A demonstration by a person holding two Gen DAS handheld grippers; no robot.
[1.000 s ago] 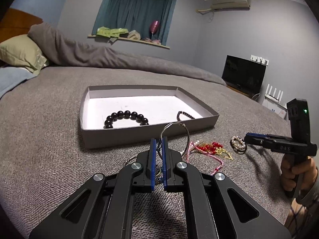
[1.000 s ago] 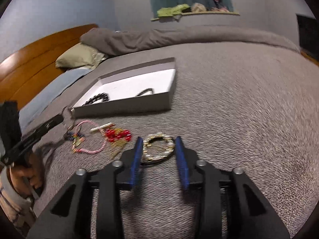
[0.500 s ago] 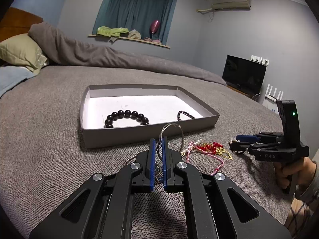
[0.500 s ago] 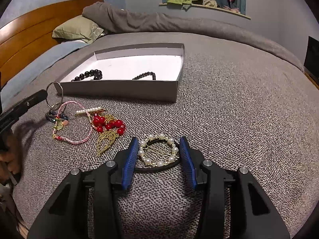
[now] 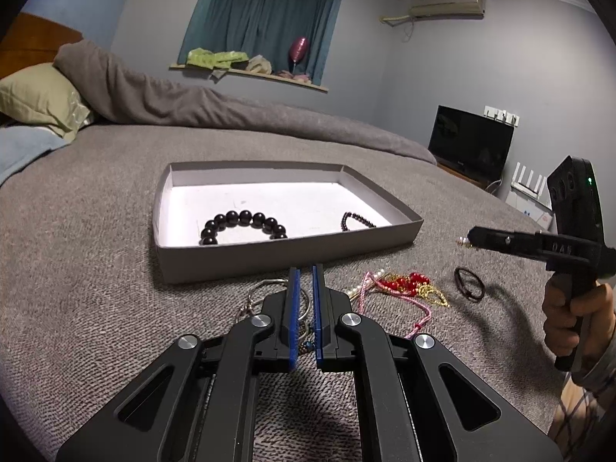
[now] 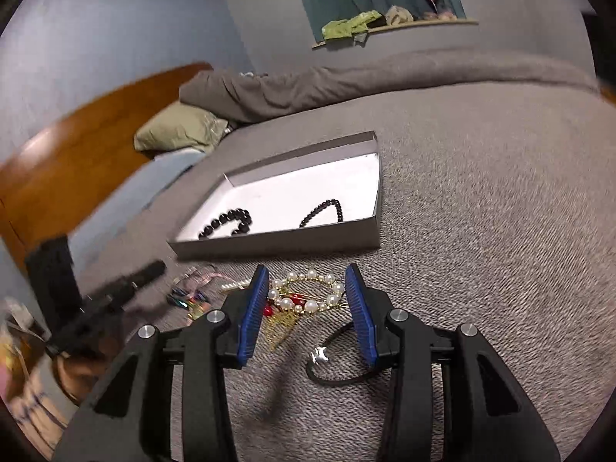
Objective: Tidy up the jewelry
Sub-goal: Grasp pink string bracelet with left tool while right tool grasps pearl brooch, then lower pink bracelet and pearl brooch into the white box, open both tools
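One bed (image 5: 96,269) with a grey cover was seen, and on it one shallow grey box (image 5: 269,261) with a white floor. Two grippers were counted. The left gripper (image 5: 304,281) was held low over the cover in front of the box, its jaws drawn almost together with a slim gap between them. One silver ring (image 5: 256,292) was threaded through that gap, but whether it was pinched could not be told. The right gripper (image 6: 307,274) was raised off the bed, its jaws closed against the two sides of one pearl circlet (image 6: 331,300).

Two dark bead bracelets were laid inside the box, one large (image 5: 242,219) and one small (image 5: 356,220). On the cover near the box were left one pink cord (image 5: 419,310), one red bead cluster (image 5: 400,283) and one black band (image 5: 467,288).
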